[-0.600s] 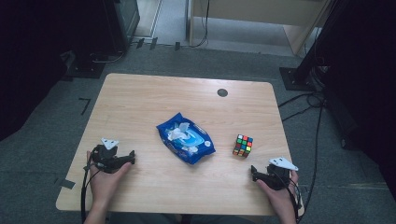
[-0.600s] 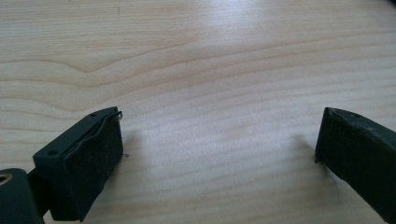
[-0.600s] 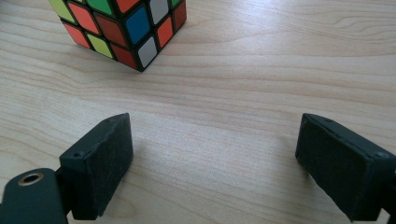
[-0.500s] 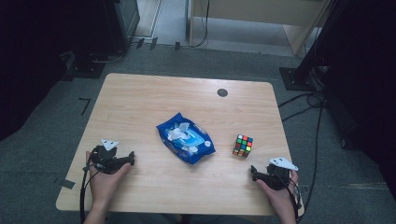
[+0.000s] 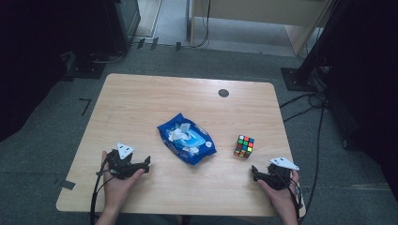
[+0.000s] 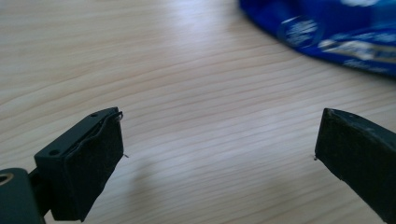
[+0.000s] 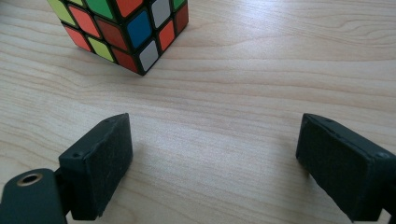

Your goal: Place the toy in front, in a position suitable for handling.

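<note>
A blue wipes pack [image 5: 187, 138] lies near the middle of the wooden table [image 5: 141, 103]; its edge shows at the top right of the left gripper view [image 6: 336, 37]. To its right sits a multicoloured puzzle cube [image 5: 244, 146], seen close up in the right gripper view [image 7: 123, 28]. My left gripper [image 5: 141, 164] rests near the front left, pointing toward the pack, jaws wide apart [image 6: 219, 149] over bare wood. Down at the front right, my right gripper [image 5: 255, 171] points at the cube from a short way off, open [image 7: 215, 158] with nothing between its pads.
A small black round grommet [image 5: 224, 93] sits in the tabletop near the far edge. Dark equipment stands and cables [image 5: 309, 98] lie on the grey floor around the table. Bare wood stretches along the far half of the table.
</note>
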{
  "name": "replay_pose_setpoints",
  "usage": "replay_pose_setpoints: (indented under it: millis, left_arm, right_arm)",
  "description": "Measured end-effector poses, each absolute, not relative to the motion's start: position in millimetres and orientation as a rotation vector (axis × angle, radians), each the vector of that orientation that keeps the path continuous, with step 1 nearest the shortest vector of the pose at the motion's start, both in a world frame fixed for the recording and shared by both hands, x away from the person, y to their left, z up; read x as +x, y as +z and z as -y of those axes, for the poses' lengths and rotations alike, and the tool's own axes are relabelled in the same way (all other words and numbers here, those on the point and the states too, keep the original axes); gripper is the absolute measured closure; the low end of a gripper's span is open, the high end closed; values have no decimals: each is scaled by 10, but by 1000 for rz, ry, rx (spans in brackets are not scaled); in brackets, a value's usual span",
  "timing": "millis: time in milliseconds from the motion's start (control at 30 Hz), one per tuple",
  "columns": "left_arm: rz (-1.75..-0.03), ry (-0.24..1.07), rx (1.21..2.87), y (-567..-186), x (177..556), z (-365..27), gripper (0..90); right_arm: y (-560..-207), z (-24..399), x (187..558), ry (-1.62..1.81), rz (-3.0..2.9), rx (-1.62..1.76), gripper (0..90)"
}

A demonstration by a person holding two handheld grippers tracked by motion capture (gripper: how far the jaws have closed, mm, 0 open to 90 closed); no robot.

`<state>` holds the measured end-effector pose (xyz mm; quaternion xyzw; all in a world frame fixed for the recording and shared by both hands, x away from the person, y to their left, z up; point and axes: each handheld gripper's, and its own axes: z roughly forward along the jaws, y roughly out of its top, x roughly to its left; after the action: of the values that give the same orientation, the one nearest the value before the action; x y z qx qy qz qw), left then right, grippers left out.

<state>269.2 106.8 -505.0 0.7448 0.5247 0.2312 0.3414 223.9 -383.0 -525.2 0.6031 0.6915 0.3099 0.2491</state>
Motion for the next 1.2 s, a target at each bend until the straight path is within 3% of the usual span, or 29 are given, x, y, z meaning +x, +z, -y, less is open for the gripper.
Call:
replay_pose_setpoints:
  millis: [133,200,467,600,667,833,933,1100,1167,1200]
  left_arm:
    - [-1295,578,1958,-5023,2668,-892,18]
    - [-1224,548,1973,-5018,2638,-716,66]
    - [-1091,458,2021,-5026,2521,-277,66]
    - [-1068,446,2038,-5032,2470,-121,73]
    - [-1066,442,2034,-5030,2459,-97,141]
    - [-1040,382,2004,-4990,2417,68,151]
    - [-1031,427,2018,-4954,2403,199,166]
    - [-1033,516,2019,-4935,2413,313,365]
    - [-1020,532,2032,-4943,2425,346,399]
    - [-988,532,2065,-4963,2432,370,465]
  right_arm:
    - [-5251,3831,2238,845,-1881,1644,115]
    - [-5251,3831,2239,845,-1881,1644,115]
    - [-5251,3824,2242,842,-1867,1652,121]
    - [-5251,3824,2241,843,-1866,1652,123]
    - [-5252,3824,2242,843,-1865,1653,123]
    - [-5251,3824,2241,842,-1865,1652,123]
    - [-5252,3825,2242,842,-1865,1651,123]
    - [-5252,3825,2241,843,-1865,1651,124]
    - [-5252,3825,2241,843,-1865,1651,125]
    - [-5252,3825,2241,842,-1864,1651,126]
